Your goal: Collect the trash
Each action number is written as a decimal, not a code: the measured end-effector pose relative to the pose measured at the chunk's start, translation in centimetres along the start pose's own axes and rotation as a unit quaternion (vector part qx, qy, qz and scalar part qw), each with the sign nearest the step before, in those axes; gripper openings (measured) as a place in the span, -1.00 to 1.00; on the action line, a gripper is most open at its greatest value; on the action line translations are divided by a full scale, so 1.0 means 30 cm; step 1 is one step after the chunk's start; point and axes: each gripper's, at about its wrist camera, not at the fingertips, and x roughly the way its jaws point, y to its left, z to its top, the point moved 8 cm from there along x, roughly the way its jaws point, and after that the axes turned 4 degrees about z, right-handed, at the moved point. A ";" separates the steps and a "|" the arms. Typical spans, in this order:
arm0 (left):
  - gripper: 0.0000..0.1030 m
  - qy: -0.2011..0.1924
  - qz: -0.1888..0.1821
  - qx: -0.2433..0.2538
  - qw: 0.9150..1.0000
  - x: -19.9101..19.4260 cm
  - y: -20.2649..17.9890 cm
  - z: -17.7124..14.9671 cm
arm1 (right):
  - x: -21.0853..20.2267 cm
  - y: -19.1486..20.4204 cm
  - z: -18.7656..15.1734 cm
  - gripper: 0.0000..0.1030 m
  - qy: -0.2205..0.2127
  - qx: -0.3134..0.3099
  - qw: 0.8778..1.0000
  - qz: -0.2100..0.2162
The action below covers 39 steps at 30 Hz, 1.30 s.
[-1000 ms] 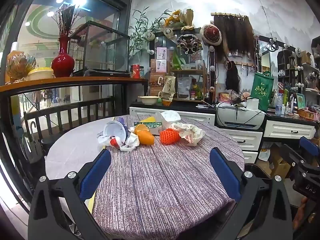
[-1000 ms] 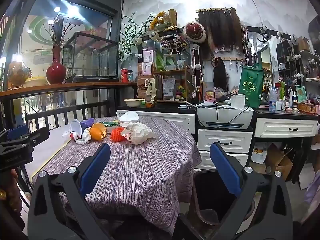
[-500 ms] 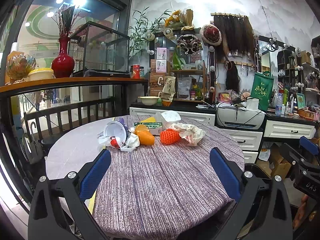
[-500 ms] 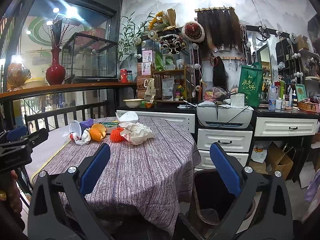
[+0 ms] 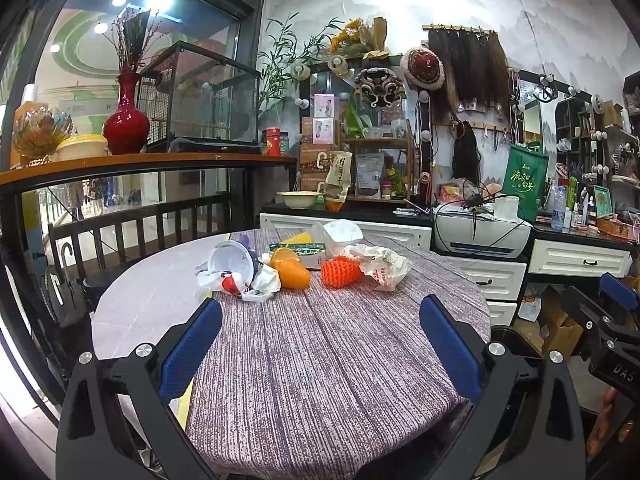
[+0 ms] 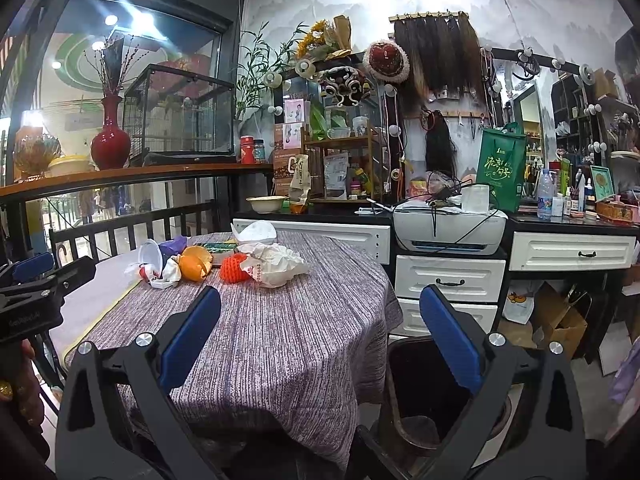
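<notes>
Left wrist view puts your left gripper (image 5: 320,344) over the near part of the round table (image 5: 320,380), jaws spread wide and holding nothing, with the litter well ahead of you on the far side. The pile runs from a tipped white cup (image 5: 232,258) with crumpled plastic wrappers (image 5: 244,282) at the left, through orange peel (image 5: 290,270) and an orange foam net (image 5: 340,272), to a crumpled paper bag (image 5: 380,266) at the right; a flat green box (image 5: 298,249) and a white plastic tray (image 5: 340,234) lie just behind them. Your right gripper (image 6: 320,344) is also wide apart and empty, held off the table's right edge, and beneath it stands a dark bin (image 6: 424,388), just beside the tablecloth. You look to be at the very start: nothing is picked up and the bin seems to hold little, though its bottom is too dark to judge. The next move calls for a long reach forward across the cloth. The paper bag and foam net lie nearest the right gripper, so I would take one of those first; both are soft and will crush, so close on the bulk, not an edge. The cup lies on its side and may roll if nudged.
</notes>
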 end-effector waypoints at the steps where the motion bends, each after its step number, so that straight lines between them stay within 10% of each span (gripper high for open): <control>1: 0.90 0.000 0.000 0.000 1.000 0.000 0.000 0.000 | 0.001 0.000 0.000 0.91 0.001 0.001 1.000 0.000; 29: 0.90 0.018 0.001 0.009 1.000 0.051 0.020 -0.052 | 0.033 -0.010 -0.001 0.91 0.009 0.003 1.000 0.005; 36: 0.90 0.078 -0.002 0.022 0.997 0.183 0.082 -0.085 | 0.211 0.035 -0.086 0.91 0.135 -0.022 0.988 0.069; 39: 0.90 0.117 -0.012 -0.008 0.993 0.267 0.146 -0.092 | 0.288 0.055 -0.068 0.91 0.122 -0.020 0.989 0.085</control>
